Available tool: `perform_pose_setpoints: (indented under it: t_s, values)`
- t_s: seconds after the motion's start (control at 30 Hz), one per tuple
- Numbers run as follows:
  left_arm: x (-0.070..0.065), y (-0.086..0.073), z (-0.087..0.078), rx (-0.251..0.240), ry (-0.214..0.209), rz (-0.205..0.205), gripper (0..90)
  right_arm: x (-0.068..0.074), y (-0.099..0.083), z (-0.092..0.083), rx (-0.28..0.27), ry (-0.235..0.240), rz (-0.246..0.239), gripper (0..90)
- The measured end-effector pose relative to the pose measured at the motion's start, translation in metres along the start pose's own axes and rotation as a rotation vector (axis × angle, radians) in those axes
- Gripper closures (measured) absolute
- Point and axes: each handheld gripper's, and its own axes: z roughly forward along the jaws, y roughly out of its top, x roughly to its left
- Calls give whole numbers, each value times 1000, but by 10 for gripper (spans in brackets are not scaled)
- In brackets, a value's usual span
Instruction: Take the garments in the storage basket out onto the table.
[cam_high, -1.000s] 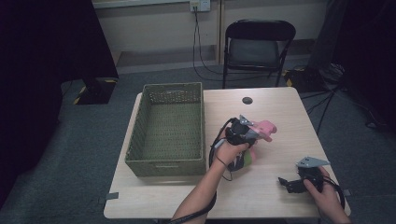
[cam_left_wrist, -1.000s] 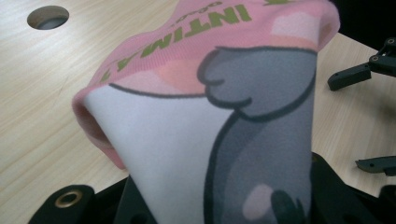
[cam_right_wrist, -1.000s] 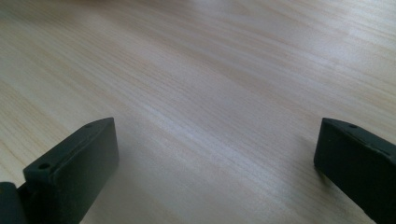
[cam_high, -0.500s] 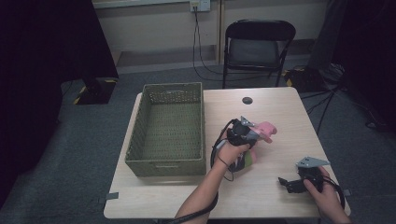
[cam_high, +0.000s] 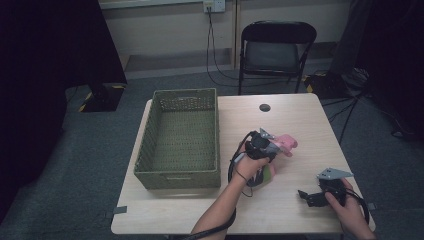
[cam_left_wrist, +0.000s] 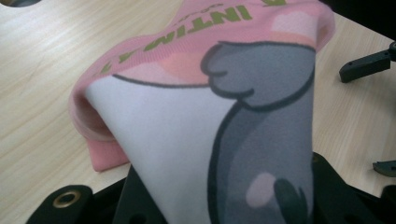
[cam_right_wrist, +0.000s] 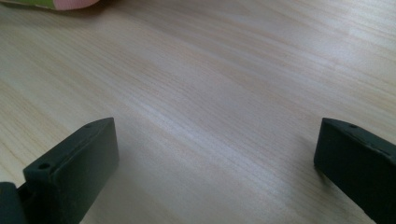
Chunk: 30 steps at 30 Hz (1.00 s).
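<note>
Pink sock (cam_left_wrist: 196, 121) with a grey cartoon figure and green lettering is clamped in the left gripper (cam_high: 270, 145), held up off the table (cam_high: 300, 115) right of centre. In the left gripper view the fabric bunches between the jaws and spreads up and outward; its pink cuff hangs open on the left. In the high view the sock's pink end (cam_high: 286, 143) sticks out to the right of the gripper. A second pink-and-green piece of fabric (cam_high: 267, 174) sits under the left hand (cam_high: 250, 162), on the table; can't tell whether it is part of the same sock.

Right gripper (cam_high: 312, 196) is at the near right of the table, held low in the right hand (cam_high: 347, 207), jaws spread wide with bare wood between them, gripping nothing. Well apart from the sock.

Green woven basket (cam_high: 180, 137) sits on the left half of the table, nothing visible inside. Small black round object (cam_high: 265, 107) lies near the far edge. Black folding chair (cam_high: 276, 47) stands beyond the table.
</note>
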Motion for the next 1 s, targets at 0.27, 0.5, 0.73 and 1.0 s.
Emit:
perform_pose_setpoints:
  t_s: [0.27,0.5,0.73,1.0]
  values:
    - [1,-2,2,3,0,-1,619,0,0,0,0,0,0,0]
    - [2,-4,5,7,3,-11,612,0,0,0,0,-1,-1,0]
    - [2,-6,8,12,4,-9,597,0,0,0,0,0,0,0]
    - [2,-8,10,12,9,-8,581,0,0,0,0,0,0,0]
